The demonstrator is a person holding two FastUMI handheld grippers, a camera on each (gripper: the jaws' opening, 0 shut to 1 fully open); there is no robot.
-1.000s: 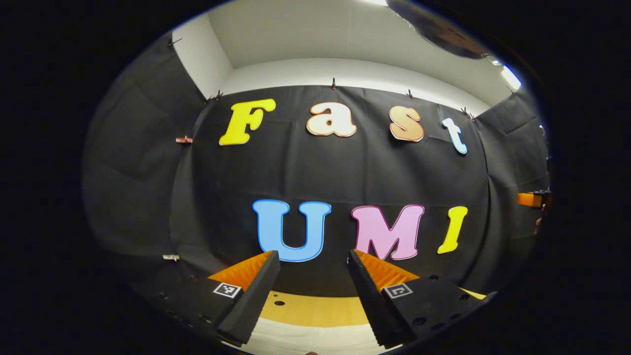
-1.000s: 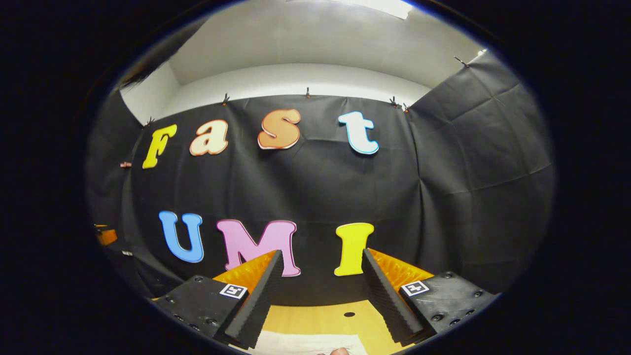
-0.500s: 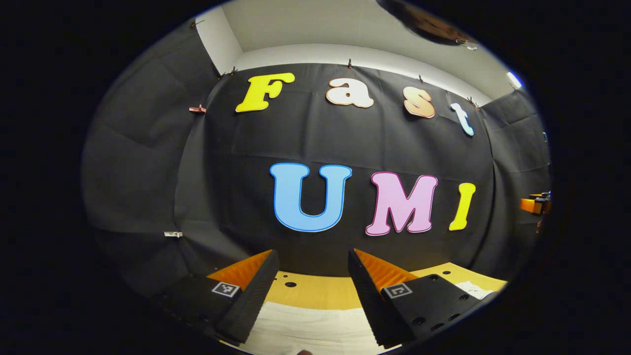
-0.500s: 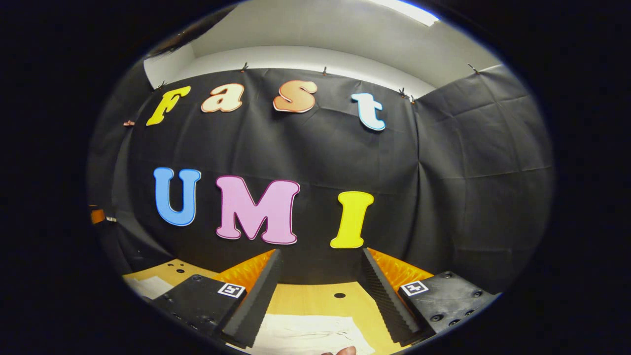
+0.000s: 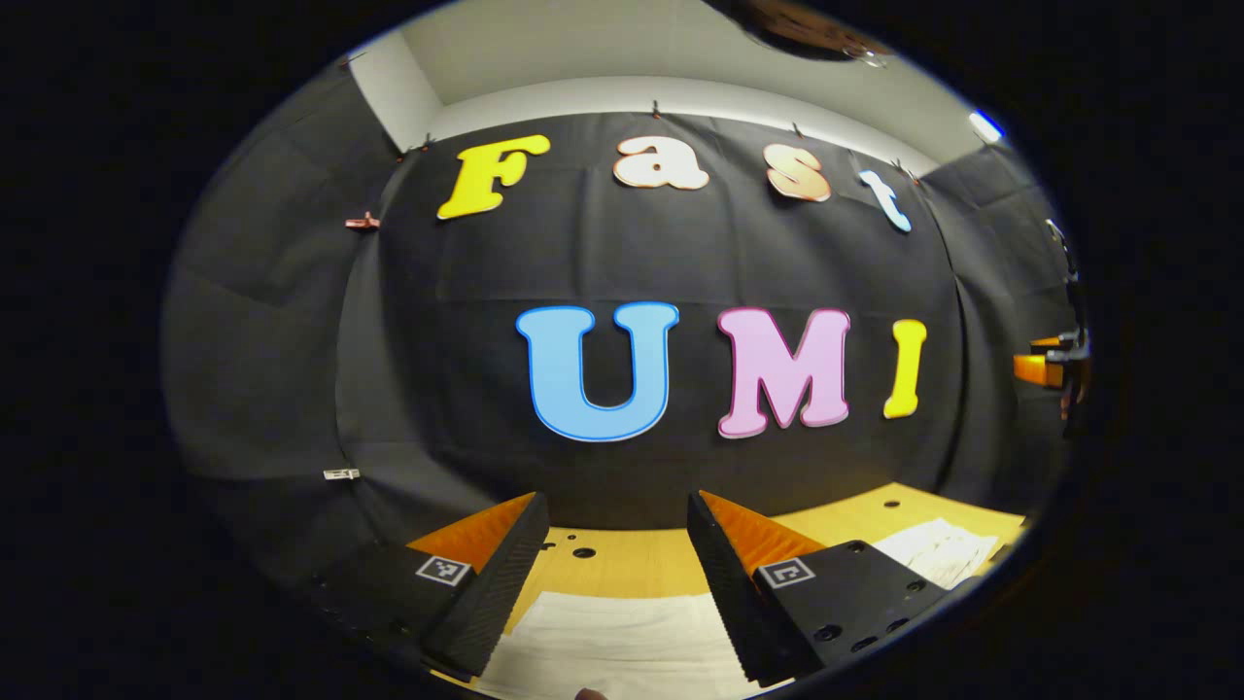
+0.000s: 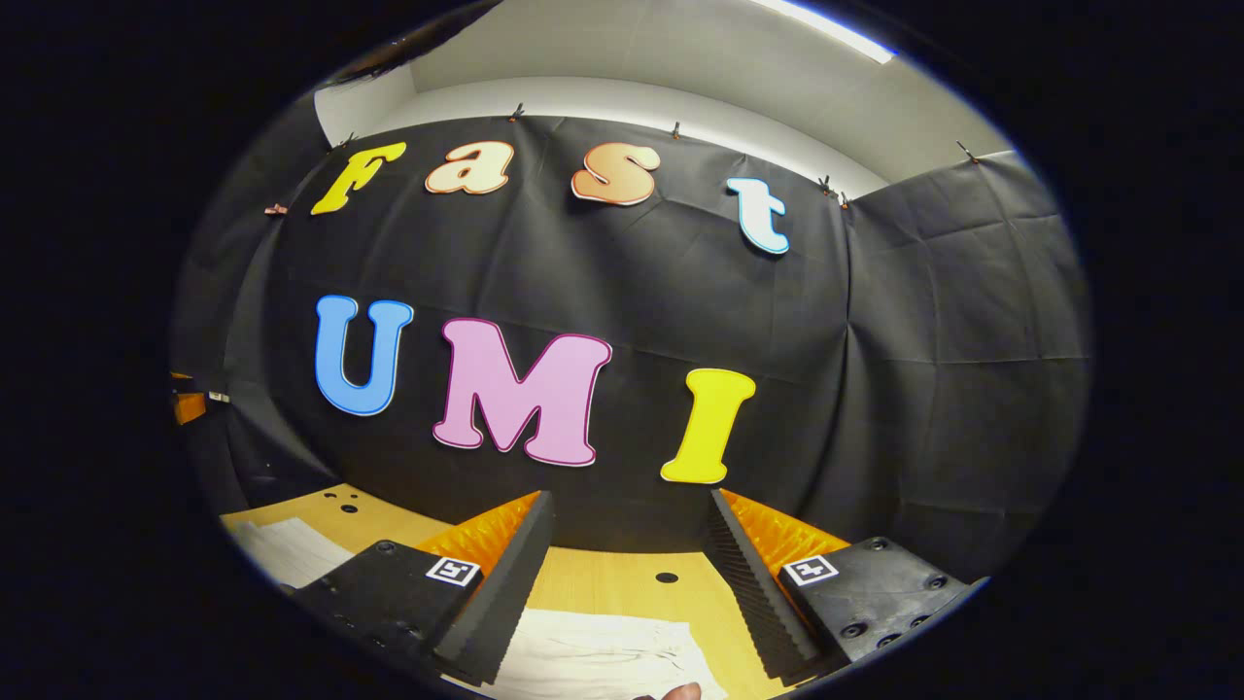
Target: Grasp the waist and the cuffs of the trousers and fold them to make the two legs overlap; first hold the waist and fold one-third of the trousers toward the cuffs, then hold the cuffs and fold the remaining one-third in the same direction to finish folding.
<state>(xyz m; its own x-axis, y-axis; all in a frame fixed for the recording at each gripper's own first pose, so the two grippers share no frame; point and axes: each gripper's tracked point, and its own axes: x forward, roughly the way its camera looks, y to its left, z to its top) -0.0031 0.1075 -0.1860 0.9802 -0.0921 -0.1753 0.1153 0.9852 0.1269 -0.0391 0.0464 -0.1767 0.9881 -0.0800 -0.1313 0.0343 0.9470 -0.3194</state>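
Note:
White trousers [image 5: 612, 642] lie flat on the wooden table [image 5: 641, 566], just below and between the fingers of my left gripper [image 5: 614, 501], which is open and holds nothing. Another white stretch of the trousers [image 5: 938, 549] lies off to the right on the table. In the right gripper view, the white trousers [image 6: 603, 651] lie wrinkled under my right gripper [image 6: 630, 496], also open with nothing between its fingers. More of the white cloth [image 6: 287, 549] shows at the left. Both grippers hover above the cloth without touching it.
The black cloth wall stands close behind the table's far edge. Small round holes [image 5: 583, 552] dot the table [image 6: 622, 583]. A person's fingertip [image 6: 680, 691] shows at the bottom. Part of the other gripper [image 5: 1035, 367] shows at the far right edge.
Both cameras have tipped downward, so more of the table and the white trousers shows under the fingers. Both grippers stay open.

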